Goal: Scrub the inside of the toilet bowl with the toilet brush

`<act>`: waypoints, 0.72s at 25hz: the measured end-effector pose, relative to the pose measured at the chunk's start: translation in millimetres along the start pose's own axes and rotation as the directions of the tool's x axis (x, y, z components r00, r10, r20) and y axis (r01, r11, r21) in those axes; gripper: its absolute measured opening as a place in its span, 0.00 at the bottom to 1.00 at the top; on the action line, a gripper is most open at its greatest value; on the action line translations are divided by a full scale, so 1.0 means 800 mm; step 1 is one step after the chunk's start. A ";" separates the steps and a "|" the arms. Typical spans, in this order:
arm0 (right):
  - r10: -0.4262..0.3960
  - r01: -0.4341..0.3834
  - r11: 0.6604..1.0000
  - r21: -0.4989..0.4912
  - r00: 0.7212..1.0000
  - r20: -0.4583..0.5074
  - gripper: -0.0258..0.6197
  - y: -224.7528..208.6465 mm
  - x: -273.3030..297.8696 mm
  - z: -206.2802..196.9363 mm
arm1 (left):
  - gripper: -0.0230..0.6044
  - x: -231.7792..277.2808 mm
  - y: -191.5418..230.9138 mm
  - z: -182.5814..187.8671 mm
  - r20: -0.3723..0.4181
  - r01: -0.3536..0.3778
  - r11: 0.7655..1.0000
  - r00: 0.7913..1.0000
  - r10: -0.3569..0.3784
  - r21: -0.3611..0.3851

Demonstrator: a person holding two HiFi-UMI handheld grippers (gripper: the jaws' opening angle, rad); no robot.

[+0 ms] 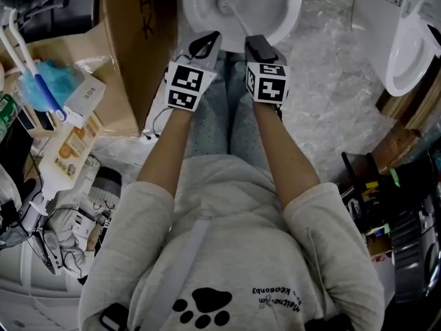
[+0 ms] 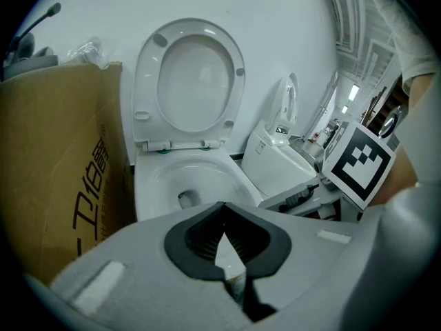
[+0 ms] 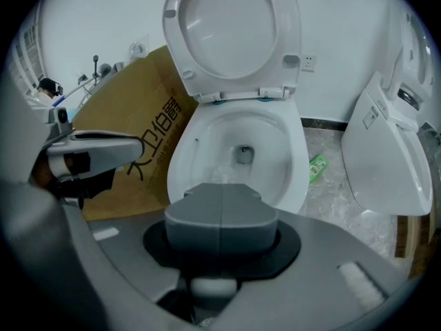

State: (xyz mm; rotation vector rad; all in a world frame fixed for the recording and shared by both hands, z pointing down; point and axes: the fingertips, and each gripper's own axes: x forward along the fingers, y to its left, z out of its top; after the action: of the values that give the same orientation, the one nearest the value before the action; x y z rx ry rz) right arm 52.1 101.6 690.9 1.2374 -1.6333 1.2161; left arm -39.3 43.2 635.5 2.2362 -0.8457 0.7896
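Observation:
The white toilet bowl (image 1: 195, 16) stands open at the top of the head view, its seat and lid (image 3: 234, 33) raised. A thin white toilet brush (image 1: 235, 16) slants from inside the bowl down to my right gripper (image 1: 256, 43), which is shut on its handle just in front of the rim. In the right gripper view the shut right gripper (image 3: 220, 193) hides the brush, and the bowl (image 3: 275, 136) lies right ahead. My left gripper (image 1: 204, 42) is beside it, shut and holding nothing. In its own view the left gripper (image 2: 220, 209) points at the bowl (image 2: 162, 178).
A tall cardboard box (image 1: 138, 40) stands tight against the bowl's left side. A second white toilet (image 1: 406, 47) sits to the right on crinkled plastic sheeting. A green packet (image 3: 317, 167) lies on the floor beside the bowl. Cleaning clutter with a blue sponge (image 1: 45, 85) fills the left.

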 end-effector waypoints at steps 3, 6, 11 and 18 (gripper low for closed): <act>0.001 -0.001 1.000 0.006 1.000 0.001 0.27 0.001 0.007 0.008 | 0.03 0.001 0.007 0.002 -0.001 -0.001 1.000 1.000 0.001 -0.004; 0.001 -0.001 1.000 0.008 1.000 0.001 0.27 0.001 0.013 0.016 | 0.03 0.004 0.014 0.004 -0.003 -0.002 1.000 1.000 0.002 -0.009; 0.004 -0.004 1.000 0.012 1.000 0.007 0.27 0.000 0.023 0.033 | 0.03 0.010 0.026 0.010 -0.006 -0.006 1.000 1.000 0.006 -0.016; 0.011 -0.011 1.000 0.016 1.000 0.020 0.27 -0.004 0.035 0.060 | 0.03 0.019 0.040 0.020 -0.009 -0.011 1.000 1.000 0.011 -0.025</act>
State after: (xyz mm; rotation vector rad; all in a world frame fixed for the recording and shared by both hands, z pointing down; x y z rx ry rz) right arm 46.9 48.2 704.3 1.2556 -1.6497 1.2294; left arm -48.4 6.8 646.4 2.2063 -0.8595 0.7896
